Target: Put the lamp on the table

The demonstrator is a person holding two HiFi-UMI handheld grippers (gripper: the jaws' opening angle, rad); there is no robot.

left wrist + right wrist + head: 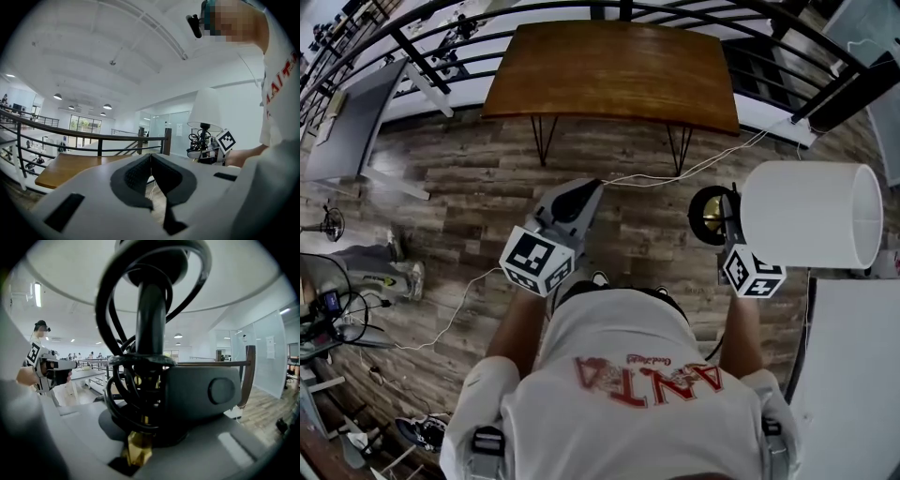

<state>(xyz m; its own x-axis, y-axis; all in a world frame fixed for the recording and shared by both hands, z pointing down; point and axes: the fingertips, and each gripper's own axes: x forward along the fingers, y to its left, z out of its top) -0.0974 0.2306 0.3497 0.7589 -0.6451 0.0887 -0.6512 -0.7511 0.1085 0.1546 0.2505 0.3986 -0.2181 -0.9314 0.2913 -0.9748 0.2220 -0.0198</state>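
Note:
The lamp has a white drum shade [811,214] and a round black base [710,214]; it lies on its side in the air at the right, over the floor. My right gripper [729,225] is shut on its stem. In the right gripper view the black stem [150,319], with black cord looped round it and a brass fitting [138,448], sits between the jaws. The brown wooden table [609,75] stands ahead, bare. My left gripper [574,202] hangs shut and empty in front of the person, its pads touching [151,164]. From it the lamp [206,110] shows to the right.
A black metal railing [431,19] runs behind the table. A white cable [712,161] trails across the plank floor under the table's legs. A grey board [352,122] leans at the left, and a white surface [853,375] lies at the right.

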